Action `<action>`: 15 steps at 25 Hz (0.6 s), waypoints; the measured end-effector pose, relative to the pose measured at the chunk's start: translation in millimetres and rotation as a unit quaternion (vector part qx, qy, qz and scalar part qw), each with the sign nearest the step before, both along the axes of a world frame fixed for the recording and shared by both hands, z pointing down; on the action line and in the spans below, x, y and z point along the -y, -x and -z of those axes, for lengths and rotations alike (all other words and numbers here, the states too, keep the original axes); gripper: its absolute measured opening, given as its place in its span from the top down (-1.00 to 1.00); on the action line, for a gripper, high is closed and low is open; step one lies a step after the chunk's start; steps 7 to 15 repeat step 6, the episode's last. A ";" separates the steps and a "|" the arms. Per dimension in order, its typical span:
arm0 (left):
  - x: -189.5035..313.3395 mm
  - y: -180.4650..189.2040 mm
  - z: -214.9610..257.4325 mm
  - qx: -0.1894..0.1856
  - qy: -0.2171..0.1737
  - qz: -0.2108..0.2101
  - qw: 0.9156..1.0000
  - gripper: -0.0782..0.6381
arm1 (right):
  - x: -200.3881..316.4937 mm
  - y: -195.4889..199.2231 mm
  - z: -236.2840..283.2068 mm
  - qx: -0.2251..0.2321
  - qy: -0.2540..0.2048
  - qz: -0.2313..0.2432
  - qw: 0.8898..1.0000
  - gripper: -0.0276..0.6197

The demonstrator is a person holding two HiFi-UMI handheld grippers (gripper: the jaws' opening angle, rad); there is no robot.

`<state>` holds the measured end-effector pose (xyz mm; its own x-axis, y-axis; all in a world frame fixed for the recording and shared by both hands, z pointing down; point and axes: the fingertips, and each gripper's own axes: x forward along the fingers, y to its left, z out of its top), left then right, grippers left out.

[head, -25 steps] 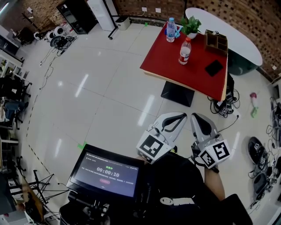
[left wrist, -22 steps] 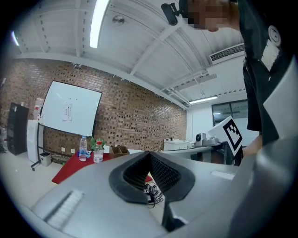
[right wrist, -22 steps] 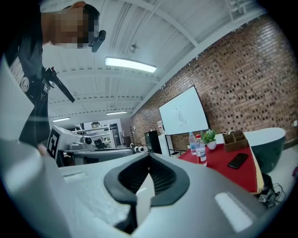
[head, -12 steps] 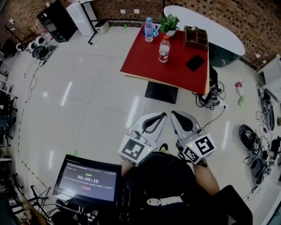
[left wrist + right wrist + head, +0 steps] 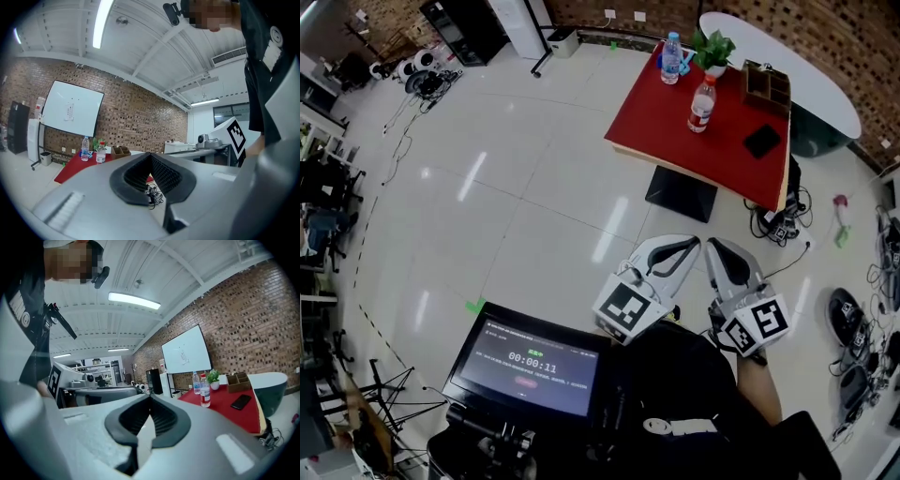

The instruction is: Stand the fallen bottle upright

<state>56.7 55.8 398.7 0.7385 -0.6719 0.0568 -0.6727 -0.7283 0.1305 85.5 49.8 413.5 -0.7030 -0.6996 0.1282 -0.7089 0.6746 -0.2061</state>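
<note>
Two clear water bottles stand upright on the red table (image 5: pixel 661 122), far ahead of me: one with a red cap (image 5: pixel 701 103) and one with a blue label (image 5: pixel 672 58). No bottle in view lies on its side. Both show again, small, in the left gripper view, red-capped bottle (image 5: pixel 100 153) and blue-labelled bottle (image 5: pixel 85 149), and in the right gripper view, red-capped bottle (image 5: pixel 205 392). My left gripper (image 5: pixel 692 244) and right gripper (image 5: pixel 713 247) are held side by side close to my body, well short of the table. Each is shut with nothing in it, left gripper (image 5: pixel 150 154) and right gripper (image 5: pixel 150 397).
On the red table also sit a potted plant (image 5: pixel 712 52), a wooden organiser (image 5: pixel 766 86) and a black phone (image 5: pixel 762 141). A white oval table (image 5: pixel 806 89) stands behind it. A screen with a timer (image 5: pixel 530 361) is at my lower left. Cables (image 5: pixel 778 225) lie right of the table's base.
The head view swung aside and came back, so the table shifted in the picture. Both grippers keep the same shut pose near my body. The timer's digits advanced.
</note>
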 end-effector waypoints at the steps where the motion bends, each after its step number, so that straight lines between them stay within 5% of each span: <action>1: -0.3 1.8 0.4 0.000 -0.001 0.001 1.000 0.78 | 0.2 2.0 0.7 0.000 -0.001 0.001 1.000 0.91; 15: -2.6 4.9 1.1 -0.002 -0.001 0.001 1.000 0.78 | 0.2 5.1 3.8 -0.003 -0.003 0.003 1.000 0.91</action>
